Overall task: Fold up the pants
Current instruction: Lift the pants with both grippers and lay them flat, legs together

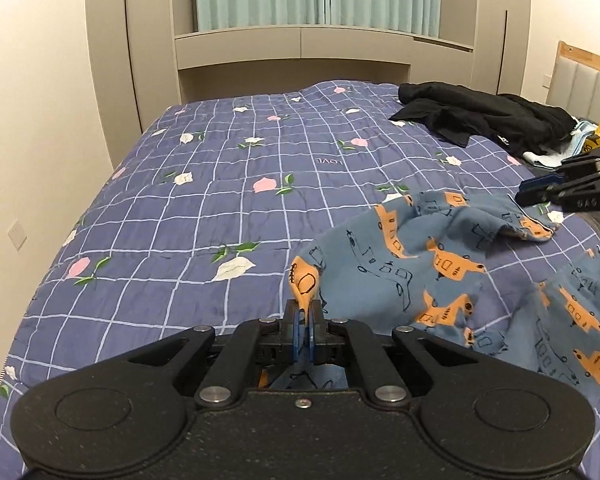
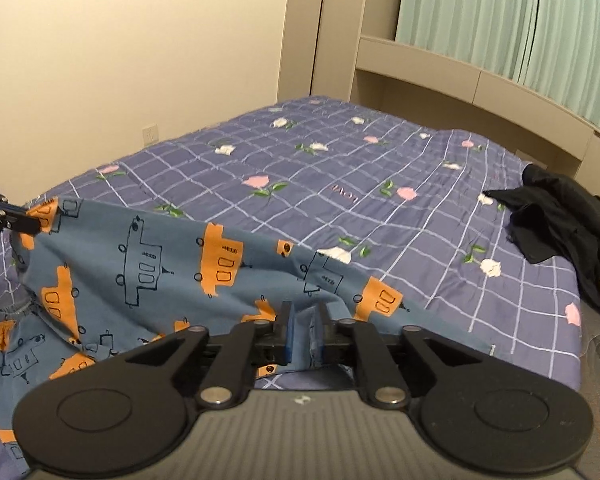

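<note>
While the blue pants (image 1: 428, 264) with orange vehicle print lie rumpled on the purple checked quilt (image 1: 204, 200), 1 edge is pinched between the closed pads of the left gripper (image 1: 305, 330) and lifted slightly. Another edge is clamped by the right gripper (image 2: 305, 334), whose pads are seen pressed on a fold of the fabric. The cloth is stretched between the 2 grippers. A black garment (image 1: 484, 114) is noted well apart, near the headboard (image 1: 588, 76).

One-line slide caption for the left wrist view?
Left tongs pinch an edge of the blue printed pants over the checked quilt.
</note>
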Demonstrator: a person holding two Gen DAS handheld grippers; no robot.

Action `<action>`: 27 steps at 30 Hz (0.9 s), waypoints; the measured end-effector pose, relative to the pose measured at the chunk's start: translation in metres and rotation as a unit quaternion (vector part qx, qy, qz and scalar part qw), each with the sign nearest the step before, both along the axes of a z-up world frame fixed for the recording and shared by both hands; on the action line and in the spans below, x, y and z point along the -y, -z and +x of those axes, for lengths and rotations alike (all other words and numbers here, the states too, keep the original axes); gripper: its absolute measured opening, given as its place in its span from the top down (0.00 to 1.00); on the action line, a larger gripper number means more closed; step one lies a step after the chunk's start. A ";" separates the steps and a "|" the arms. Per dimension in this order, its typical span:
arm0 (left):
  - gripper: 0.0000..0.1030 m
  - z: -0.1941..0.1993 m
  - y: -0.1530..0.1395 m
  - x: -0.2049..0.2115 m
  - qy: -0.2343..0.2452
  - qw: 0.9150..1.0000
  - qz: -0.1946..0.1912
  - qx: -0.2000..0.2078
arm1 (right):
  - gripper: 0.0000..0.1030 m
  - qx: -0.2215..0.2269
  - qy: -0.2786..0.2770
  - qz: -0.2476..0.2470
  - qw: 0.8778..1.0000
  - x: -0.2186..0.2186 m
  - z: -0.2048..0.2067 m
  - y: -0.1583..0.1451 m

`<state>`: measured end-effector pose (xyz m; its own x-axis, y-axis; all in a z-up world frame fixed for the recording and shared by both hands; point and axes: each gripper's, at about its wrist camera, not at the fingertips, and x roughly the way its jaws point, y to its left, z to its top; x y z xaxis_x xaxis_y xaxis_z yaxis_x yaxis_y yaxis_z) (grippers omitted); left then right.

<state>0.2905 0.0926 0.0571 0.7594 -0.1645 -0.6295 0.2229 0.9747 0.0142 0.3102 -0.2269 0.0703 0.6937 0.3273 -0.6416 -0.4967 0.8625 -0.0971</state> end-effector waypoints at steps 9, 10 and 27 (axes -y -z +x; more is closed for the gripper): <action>0.96 0.040 0.035 -0.034 -0.021 0.999 -0.023 -0.034 | 0.46 -0.043 -0.066 -0.069 0.995 -0.038 0.079 0.036; 0.96 0.045 0.041 -0.038 -0.025 0.999 -0.028 -0.040 | 0.46 -0.046 -0.072 -0.075 0.994 -0.042 0.090 0.041; 0.96 0.080 0.076 -0.045 -0.021 0.998 -0.032 -0.056 | 0.32 -0.125 -0.101 -0.111 0.981 -0.078 0.192 0.104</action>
